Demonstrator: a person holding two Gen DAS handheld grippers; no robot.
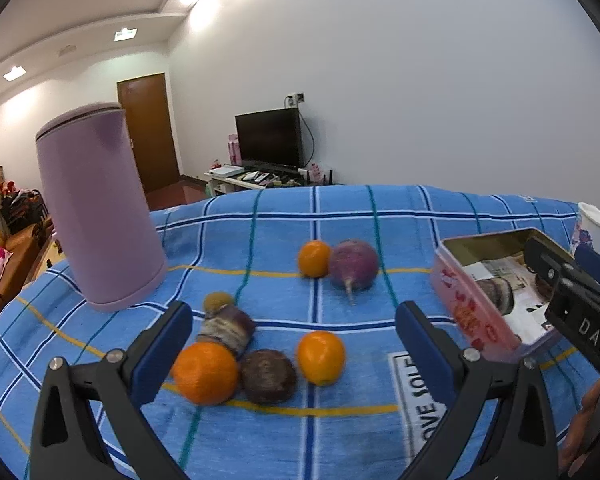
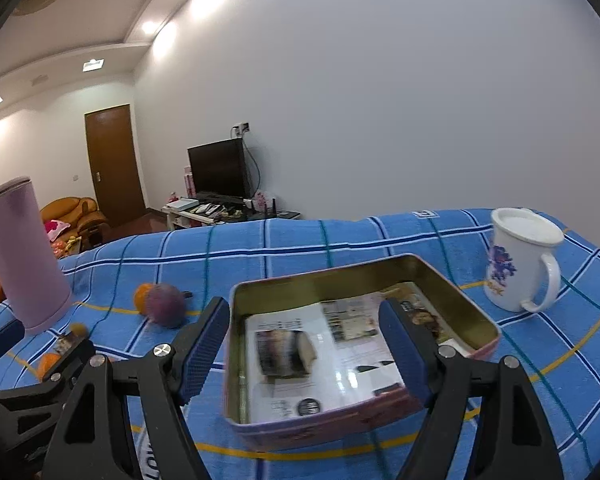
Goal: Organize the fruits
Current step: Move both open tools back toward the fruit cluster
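Observation:
Several fruits lie on the blue checked cloth (image 1: 260,232). Close to my open left gripper (image 1: 294,350) are an orange (image 1: 206,372), a dark brown fruit (image 1: 269,376) and a second orange (image 1: 321,357). Behind them sit a striped purple fruit (image 1: 228,330) and a small yellowish one (image 1: 219,301). Farther back, a third orange (image 1: 314,258) touches a round purple fruit (image 1: 353,265). My right gripper (image 2: 304,348) stands open over the near end of a pink tin (image 2: 460,304), gripping nothing. One finger is outside the tin's left wall. A blurred dark striped piece (image 2: 284,354) lies on the tin's printed paper.
A tall lilac tumbler (image 1: 96,208) stands at the left of the cloth. Beyond the tin, at the right, a white mug (image 2: 520,260) with a blue print stands upright. The cloth drops off at its far edge; a television, a door and a sofa lie beyond.

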